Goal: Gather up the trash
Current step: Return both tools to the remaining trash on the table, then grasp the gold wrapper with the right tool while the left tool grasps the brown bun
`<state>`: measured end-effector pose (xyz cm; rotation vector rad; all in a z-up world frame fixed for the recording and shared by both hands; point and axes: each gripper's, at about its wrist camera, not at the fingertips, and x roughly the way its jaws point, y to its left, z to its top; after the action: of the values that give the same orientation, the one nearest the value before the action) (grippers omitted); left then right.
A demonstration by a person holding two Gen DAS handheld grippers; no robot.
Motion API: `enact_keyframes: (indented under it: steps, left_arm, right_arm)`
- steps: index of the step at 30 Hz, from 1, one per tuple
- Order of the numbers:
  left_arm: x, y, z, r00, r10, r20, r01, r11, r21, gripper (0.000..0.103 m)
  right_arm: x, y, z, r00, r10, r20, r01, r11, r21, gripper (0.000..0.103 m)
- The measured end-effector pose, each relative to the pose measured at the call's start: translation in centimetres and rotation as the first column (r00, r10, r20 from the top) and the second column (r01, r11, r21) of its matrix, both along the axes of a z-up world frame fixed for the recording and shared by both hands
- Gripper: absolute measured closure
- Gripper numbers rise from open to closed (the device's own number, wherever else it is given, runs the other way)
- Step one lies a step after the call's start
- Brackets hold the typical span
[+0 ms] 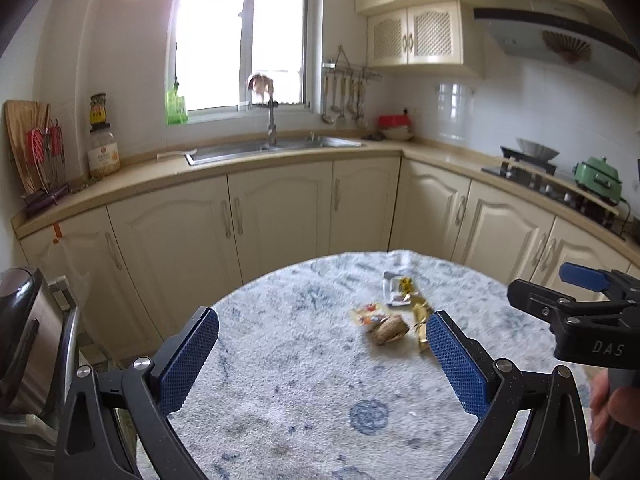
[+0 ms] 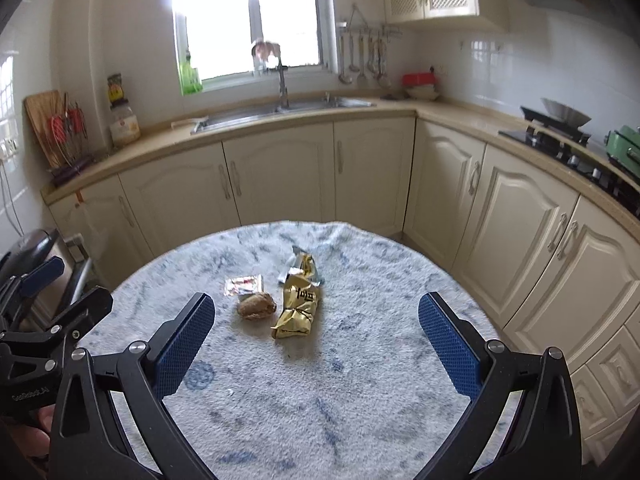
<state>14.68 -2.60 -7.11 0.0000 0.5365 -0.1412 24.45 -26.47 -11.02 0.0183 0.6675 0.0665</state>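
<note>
Trash lies near the middle of a round table with a white and blue cloth (image 2: pixel 360 380): a crumpled gold wrapper (image 2: pixel 298 306), a brown walnut-like lump (image 2: pixel 256 306), a small clear sauce packet (image 2: pixel 243 285) and a silver and gold wrapper (image 2: pixel 304 266). The same pile shows in the left wrist view, with the lump (image 1: pixel 388 332) and the gold wrapper (image 1: pixel 420 320). My left gripper (image 1: pixel 322 356) is open and empty, short of the pile. My right gripper (image 2: pixel 316 340) is open and empty, its jaws wide just before the gold wrapper.
A steel bin with a dark lid (image 1: pixel 24 340) stands left of the table. Cream cabinets (image 2: pixel 280 172), a sink (image 2: pixel 280 110) and a hob (image 2: pixel 568 148) line the walls behind. The right gripper's body (image 1: pixel 580 312) shows at the right of the left wrist view.
</note>
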Motion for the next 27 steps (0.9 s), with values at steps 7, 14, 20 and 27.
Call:
enact_keyframes:
  steps: [7,14,20,27]
  left_arm:
    - [6.6,-1.1,-3.2,0.995,-0.014,-0.098,0.016,1.000,0.022,0.001]
    - [10.9,-1.5,-5.2,0.988,-0.017,-0.153,0.018,1.000,0.004,0.001]
    - [13.4,-2.0,-6.1,0.982,-0.030,-0.185,0.033,0.999,0.012,0.001]
    - [15.0,-3.4,-6.3,0.980,-0.053,-0.192,0.058,0.998,0.023,0.001]
  right_arm:
    - [5.6,0.9,-5.7,0.989,0.009,-0.145,-0.014,0.999,-0.034,0.018]
    - [9.2,1.5,-9.5,0.970,0.030,-0.242,-0.038,0.999,-0.029,0.032]
    - [10.3,2.8,-11.3,0.964,0.071,-0.256,-0.086,0.995,-0.047,0.061]
    - [8.9,1.9,-10.8,0.964,0.094,-0.249,-0.104,0.994,-0.026,0.069]
